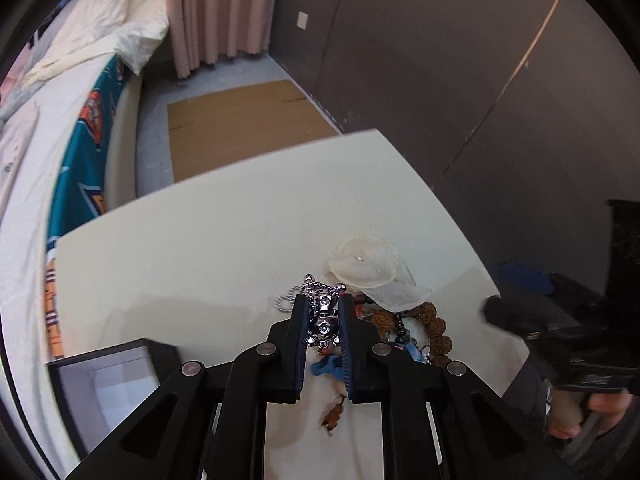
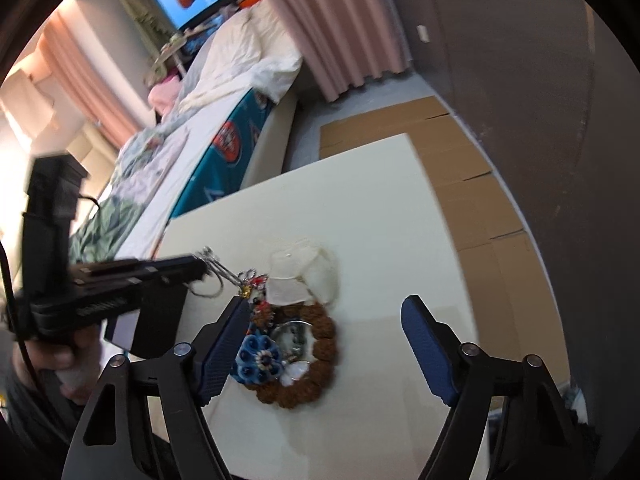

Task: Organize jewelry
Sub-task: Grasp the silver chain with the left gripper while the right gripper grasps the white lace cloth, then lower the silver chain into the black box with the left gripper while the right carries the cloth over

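while my left gripper (image 1: pixel 323 312) pinches the shiny silver metal pendant on its chain (image 1: pixel 323 320), slippery and dangly, so grip the solid body; right gripper (image 2: pixel 324 344) released.

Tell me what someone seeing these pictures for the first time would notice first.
Probably the shiny silver pendant pinched between the fingers of the left gripper, its chain trailing toward the pile. Next comes the jewelry heap near the table's right side: a brown beaded bracelet ringing a blue flower ornament, with pale gauze pouches just behind. The right gripper hangs open over that heap.
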Available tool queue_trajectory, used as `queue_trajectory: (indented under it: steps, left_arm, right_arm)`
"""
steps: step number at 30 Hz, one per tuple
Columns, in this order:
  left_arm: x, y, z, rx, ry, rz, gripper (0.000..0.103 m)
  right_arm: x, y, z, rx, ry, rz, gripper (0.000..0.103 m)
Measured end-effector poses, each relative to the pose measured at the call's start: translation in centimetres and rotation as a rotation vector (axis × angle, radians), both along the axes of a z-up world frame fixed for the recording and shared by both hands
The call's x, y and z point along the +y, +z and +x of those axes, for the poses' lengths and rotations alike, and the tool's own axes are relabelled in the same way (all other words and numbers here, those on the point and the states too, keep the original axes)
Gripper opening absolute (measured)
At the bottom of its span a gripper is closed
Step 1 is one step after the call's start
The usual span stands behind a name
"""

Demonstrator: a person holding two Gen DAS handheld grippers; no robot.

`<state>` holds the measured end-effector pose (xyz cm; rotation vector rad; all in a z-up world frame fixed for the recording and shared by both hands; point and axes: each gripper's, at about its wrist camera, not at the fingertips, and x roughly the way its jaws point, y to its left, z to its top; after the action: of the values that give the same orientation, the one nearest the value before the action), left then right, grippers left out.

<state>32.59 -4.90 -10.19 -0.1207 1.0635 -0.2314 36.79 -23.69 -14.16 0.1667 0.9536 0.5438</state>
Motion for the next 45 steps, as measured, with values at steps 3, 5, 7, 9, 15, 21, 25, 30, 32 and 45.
queue_trajectory:
  steps: [3,5,7,9,15,21,25,30,32,45]
  left_arm:
    - [1.0,1.2,-0.6,-0.021,0.023,-0.003,0.015]
    - [1.7,2.1,-1.0,-0.035,0.033,-0.002,0.015]
    - [2.3,3.1,-1.6,-0.055,0.041,0.000,0.015]
    - [2.8,4.0,-2.0,-0.073,0.048,0.002,0.014]
    - [3.9,7.0,-3.4,-0.144,0.066,0.004,0.014]
    - [4.9,10.3,-4.8,-0.220,0.085,0.001,0.014]
    - [5.1,13.0,-5.8,-0.281,0.085,0.010,0.014]
    - [5.2,16.8,-6.8,-0.356,0.079,0.041,0.014]
    - [5.5,18.6,-7.3,-0.395,0.083,0.051,0.014]
    - [7.5,27.9,-10.0,-0.578,0.119,0.131,0.014]
  right_arm:
    - [1.8,-0.7,0.6,0.012,0.044,-0.028,0.078]
    - [2.8,-1.3,1.0,0.024,0.062,-0.046,0.078]
    - [3.6,-1.9,1.5,0.045,0.075,-0.053,0.078]
    - [4.5,-2.4,1.9,0.055,0.092,-0.062,0.069]
    - [5.4,-3.0,2.6,0.118,0.116,-0.038,0.002]
    - [4.9,-0.2,1.6,0.063,0.094,-0.003,0.002]
    - [4.6,2.3,0.9,0.018,0.090,0.021,0.002]
    - [4.6,5.8,-0.4,-0.045,0.088,0.047,0.002]
    - [4.8,6.8,-0.8,-0.065,0.093,0.053,0.002]
    - [7.0,10.0,-3.1,-0.131,0.148,0.075,0.002]
